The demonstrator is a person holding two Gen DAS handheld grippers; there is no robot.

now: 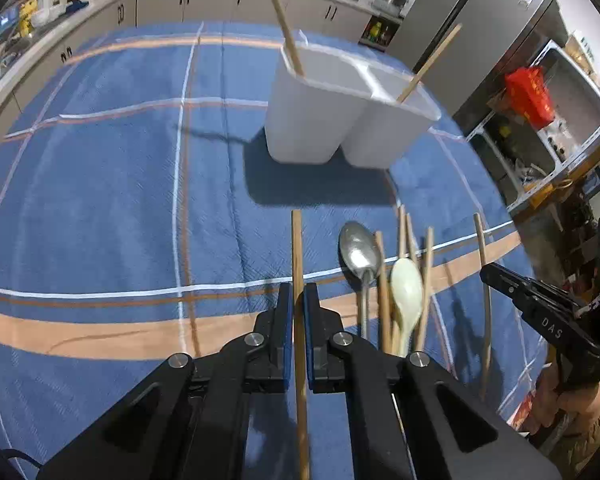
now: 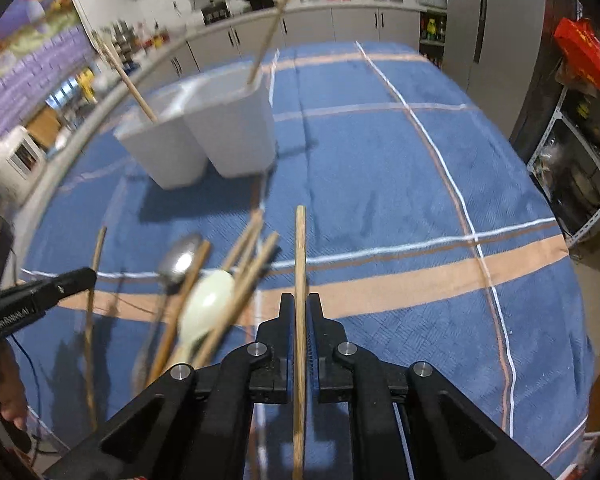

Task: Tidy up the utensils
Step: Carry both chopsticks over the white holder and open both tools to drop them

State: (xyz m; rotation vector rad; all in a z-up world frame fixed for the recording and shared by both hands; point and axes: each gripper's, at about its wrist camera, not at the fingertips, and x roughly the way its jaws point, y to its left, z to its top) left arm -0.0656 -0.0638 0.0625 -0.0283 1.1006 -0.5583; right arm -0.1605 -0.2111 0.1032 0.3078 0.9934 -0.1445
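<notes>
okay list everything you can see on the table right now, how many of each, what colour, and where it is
tablecloth: one, blue with white and tan stripes, covering the table
containers: two, white, side by side at the far part of the cloth
standing chopsticks: two, tan wood, one leaning in each container
metal spoon: one, silver, in the loose pile on the cloth
pale spoon: one, cream, in the pile beside the metal spoon
loose chopsticks: several, tan wood, in the pile; exact count unclear
held chopsticks: two, tan wood, one in each gripper
left gripper: black, shut on a chopstick
right gripper: black, shut on a chopstick
</notes>
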